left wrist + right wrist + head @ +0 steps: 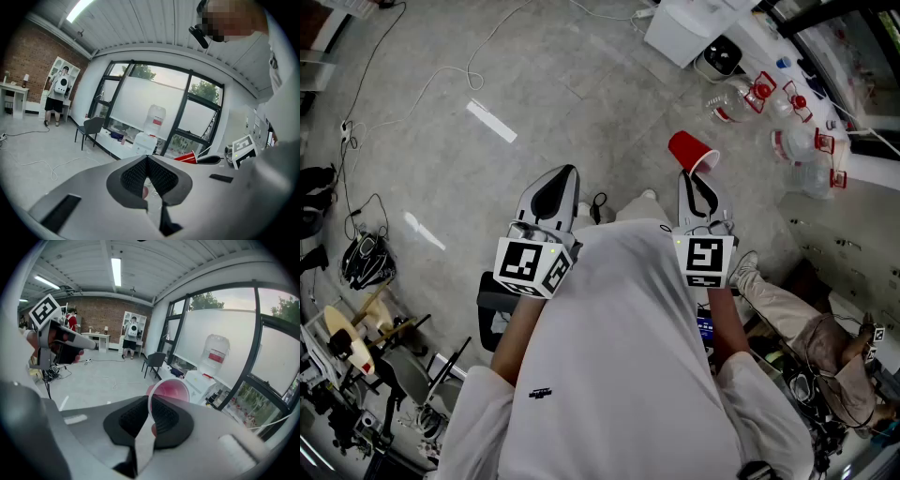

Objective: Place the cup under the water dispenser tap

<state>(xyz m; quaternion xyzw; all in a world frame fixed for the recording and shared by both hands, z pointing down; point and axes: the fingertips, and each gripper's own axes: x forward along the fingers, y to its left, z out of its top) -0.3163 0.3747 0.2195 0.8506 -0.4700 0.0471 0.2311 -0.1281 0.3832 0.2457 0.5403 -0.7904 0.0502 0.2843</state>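
Observation:
A red plastic cup [689, 150] lies tilted on its side in the head view, its rim pinched by my right gripper [697, 180]. In the right gripper view the jaws are shut on the cup's white rim, and the pink inside of the cup [171, 391] faces the camera. The white water dispenser [202, 377], with a clear bottle on top, stands ahead by the window. The dispenser [686, 33] is at the top of the head view. My left gripper [559, 184] is held beside the right one, shut with nothing in it. The left gripper view also shows the dispenser [146, 139] and the cup [187, 156].
Several empty water bottles [797, 141] with red caps lie to the right of the dispenser. Cables [478, 56] trail over the grey floor. A dark chair [91, 127] stands by the window ledge, and a person [58, 89] stands far back. Someone sits at my lower right [806, 323].

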